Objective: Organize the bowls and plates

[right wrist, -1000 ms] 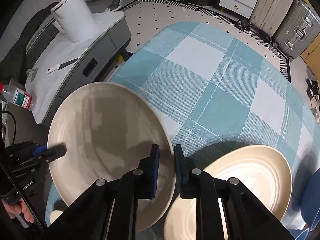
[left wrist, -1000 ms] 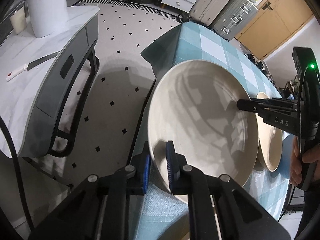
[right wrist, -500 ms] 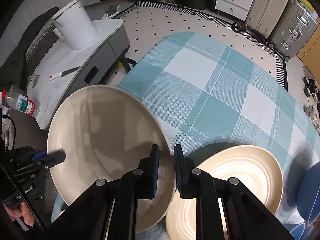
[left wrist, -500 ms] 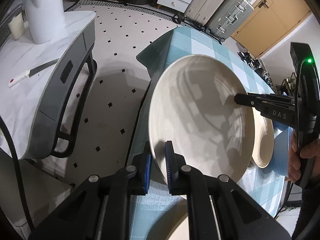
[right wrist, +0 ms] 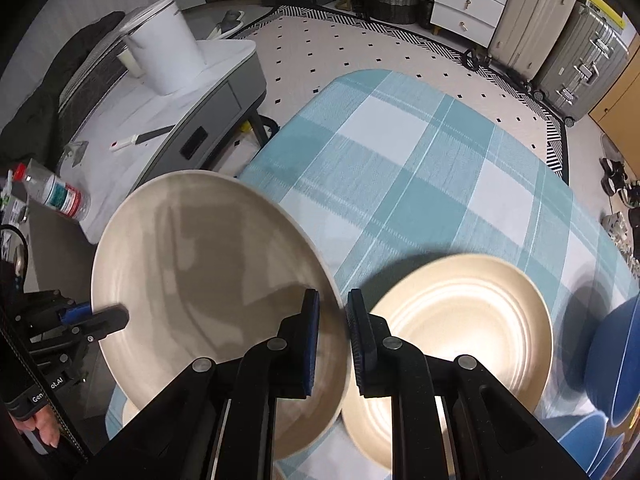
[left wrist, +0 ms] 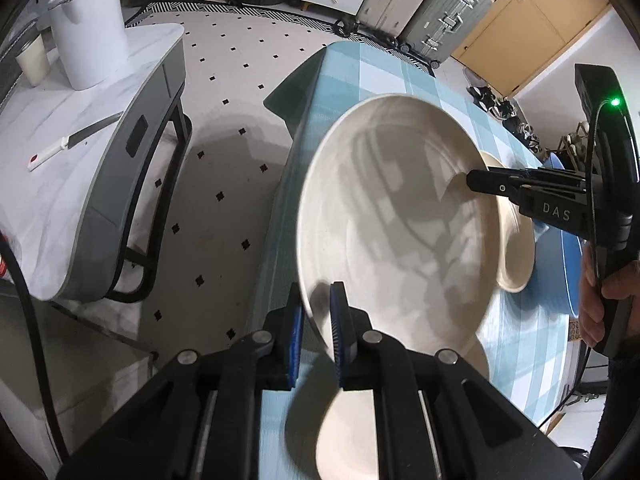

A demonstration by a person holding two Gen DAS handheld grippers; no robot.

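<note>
A large cream plate (left wrist: 400,220) (right wrist: 208,260) hangs tilted above the checked tablecloth (right wrist: 400,140), held at opposite rims. My left gripper (left wrist: 316,308) (right wrist: 108,316) is shut on its near rim. My right gripper (right wrist: 331,308) (left wrist: 472,180) has the far rim between its pads, and its jaws are closing tighter on it. A second cream plate (right wrist: 460,320) (left wrist: 516,256) lies on the cloth beside the raised one. Part of a third cream plate (left wrist: 352,420) shows underneath, between the left fingers.
Blue bowls (right wrist: 616,352) (left wrist: 560,272) stand at the table's right end. A grey side table (left wrist: 132,168) beside the dining table carries a white bucket (left wrist: 88,40), a knife (left wrist: 72,144) and a bottle (right wrist: 56,192). Suitcases (right wrist: 560,40) line the far wall.
Both grippers have risen together with the large plate, which now hangs higher over the cloth. More of the plate underneath it and of the plate beside it shows.
</note>
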